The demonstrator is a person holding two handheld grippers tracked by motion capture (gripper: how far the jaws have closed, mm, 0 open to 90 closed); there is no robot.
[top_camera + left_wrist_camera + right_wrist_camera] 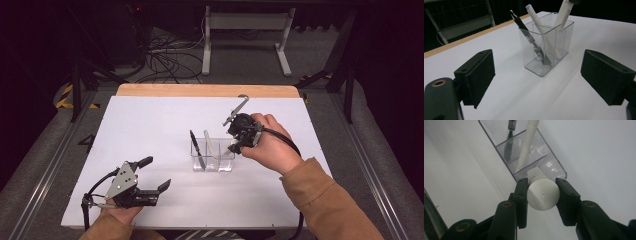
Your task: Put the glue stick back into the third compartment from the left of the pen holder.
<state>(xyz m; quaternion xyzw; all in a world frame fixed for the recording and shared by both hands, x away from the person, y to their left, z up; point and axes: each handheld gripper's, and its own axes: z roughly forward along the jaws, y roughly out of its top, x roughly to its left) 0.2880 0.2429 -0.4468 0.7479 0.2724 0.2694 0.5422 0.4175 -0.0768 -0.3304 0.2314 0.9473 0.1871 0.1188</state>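
Note:
A clear three-compartment holder [212,161] stands mid-table. A black pen [196,148] leans in its left compartment and a slim white pen [210,145] in the middle one. My right gripper [239,142] hangs over the holder's right end, pointing down. It is shut on a thick white marker [543,195], whose lower end dips into the holder's end compartment [549,166]. In the left gripper view that marker [563,13] slants into the holder [546,50] from above. My left gripper [157,173] rests open near the front left, its pads [477,75] wide apart and aimed at the holder.
The white tabletop [150,125] has a wooden strip [207,90] along its far edge. Beyond it on the floor are a white frame's legs [245,45] and loose cables [165,62]. Dark stands flank the table.

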